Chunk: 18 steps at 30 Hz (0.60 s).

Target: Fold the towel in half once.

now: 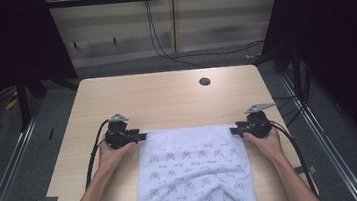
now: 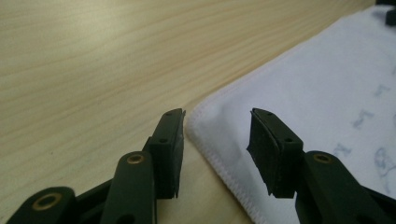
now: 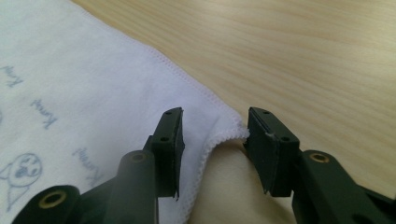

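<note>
I see the white printed towel [image 1: 194,174] lying flat on the wooden desk [image 1: 166,97], its near edge hanging over the desk's front. My left tool [image 2: 215,135] sits at the towel's far left corner, jaws apart, with the hemmed corner between them and untouched. My right tool [image 3: 214,133] is at the far right corner, also apart; that corner lies in the gap, lifted slightly, its tip against one pad.
</note>
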### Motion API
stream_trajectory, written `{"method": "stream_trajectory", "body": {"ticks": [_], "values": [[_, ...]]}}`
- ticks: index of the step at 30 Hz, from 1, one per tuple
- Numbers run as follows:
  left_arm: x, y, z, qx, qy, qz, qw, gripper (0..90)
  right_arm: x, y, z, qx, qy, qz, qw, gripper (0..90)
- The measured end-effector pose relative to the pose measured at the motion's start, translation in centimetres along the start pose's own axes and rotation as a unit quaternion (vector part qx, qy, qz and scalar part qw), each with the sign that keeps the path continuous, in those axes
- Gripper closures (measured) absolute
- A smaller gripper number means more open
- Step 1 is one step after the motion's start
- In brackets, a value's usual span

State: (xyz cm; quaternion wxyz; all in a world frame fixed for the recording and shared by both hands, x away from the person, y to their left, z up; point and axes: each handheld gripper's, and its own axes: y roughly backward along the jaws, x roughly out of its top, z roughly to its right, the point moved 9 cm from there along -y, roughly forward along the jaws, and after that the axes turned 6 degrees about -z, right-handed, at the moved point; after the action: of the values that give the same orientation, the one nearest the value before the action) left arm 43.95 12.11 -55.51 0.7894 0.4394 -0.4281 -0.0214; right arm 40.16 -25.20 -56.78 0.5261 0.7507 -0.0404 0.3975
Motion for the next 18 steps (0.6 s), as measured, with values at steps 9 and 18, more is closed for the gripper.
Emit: {"method": "stream_trajectory", "body": {"ticks": [9,18], "values": [[-0.6,-0.9,0.3,0.010,-0.018,-0.016,0.9997,57.7,-0.2,0.0,-1.2,-0.004,0.032,-0.014,0.9994,71.8],[-0.4,-0.5,1.3,-0.038,-0.030,-0.018,0.9987,87.4,0.4,0.5,-1.2,0.026,-0.004,0.005,0.9997,84.9]]}}
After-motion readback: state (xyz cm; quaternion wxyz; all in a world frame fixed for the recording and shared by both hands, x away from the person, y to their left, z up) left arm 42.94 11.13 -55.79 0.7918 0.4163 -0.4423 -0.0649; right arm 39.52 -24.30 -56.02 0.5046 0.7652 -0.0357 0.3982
